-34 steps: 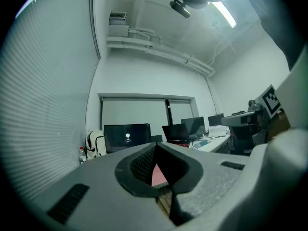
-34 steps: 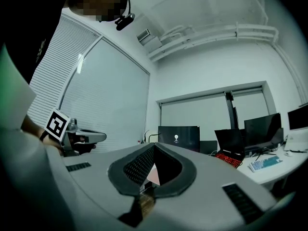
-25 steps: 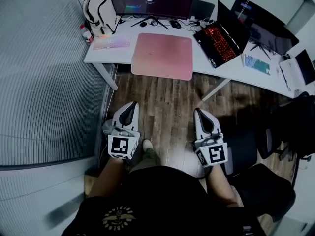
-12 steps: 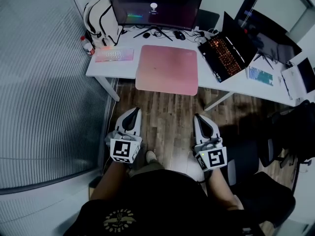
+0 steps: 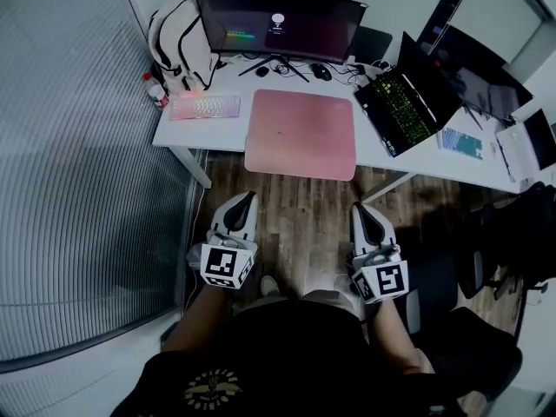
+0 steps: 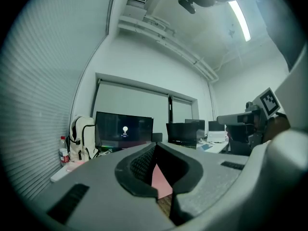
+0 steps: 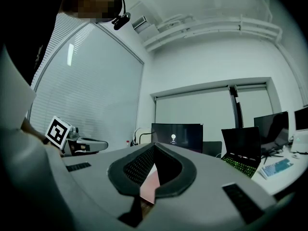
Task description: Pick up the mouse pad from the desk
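Pink mouse pad (image 5: 301,134) lies flat on the white bench (image 5: 382,150), near edge overhanging — well ahead of my left gripper (image 5: 248,198) and right gripper (image 5: 360,208), both with jaws pressed together on nothing, above the wood floor (image 5: 300,215).

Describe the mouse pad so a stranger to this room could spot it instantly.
On the white desk, look before the big monitor. The mouse pad lies there, between a small keyboard and an open laptop: the only large pink sheet.
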Demonstrator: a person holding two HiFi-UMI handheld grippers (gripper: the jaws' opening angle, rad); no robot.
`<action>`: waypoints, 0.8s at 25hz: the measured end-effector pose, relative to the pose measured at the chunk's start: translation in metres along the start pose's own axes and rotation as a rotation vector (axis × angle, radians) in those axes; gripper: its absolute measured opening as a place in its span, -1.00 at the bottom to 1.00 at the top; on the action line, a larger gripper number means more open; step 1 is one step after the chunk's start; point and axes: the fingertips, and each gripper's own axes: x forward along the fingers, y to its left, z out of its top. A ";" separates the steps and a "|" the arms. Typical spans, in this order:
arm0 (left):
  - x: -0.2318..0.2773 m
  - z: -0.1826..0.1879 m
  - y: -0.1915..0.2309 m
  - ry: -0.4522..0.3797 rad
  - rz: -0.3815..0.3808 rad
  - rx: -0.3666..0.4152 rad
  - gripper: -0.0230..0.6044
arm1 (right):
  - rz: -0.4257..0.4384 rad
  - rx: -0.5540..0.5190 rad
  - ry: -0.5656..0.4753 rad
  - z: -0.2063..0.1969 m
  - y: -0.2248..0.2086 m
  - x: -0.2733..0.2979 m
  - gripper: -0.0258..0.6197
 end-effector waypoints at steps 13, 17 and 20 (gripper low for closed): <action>0.042 -0.027 0.012 0.078 -0.012 -0.031 -0.91 | -0.064 0.051 0.026 -0.030 -0.047 0.018 -0.92; 0.070 -0.036 0.024 0.104 0.004 -0.053 -0.91 | -0.056 0.073 0.024 -0.037 -0.070 0.041 -0.92; 0.091 -0.038 0.037 0.107 0.031 -0.086 -0.91 | -0.061 0.089 0.038 -0.044 -0.087 0.059 -0.92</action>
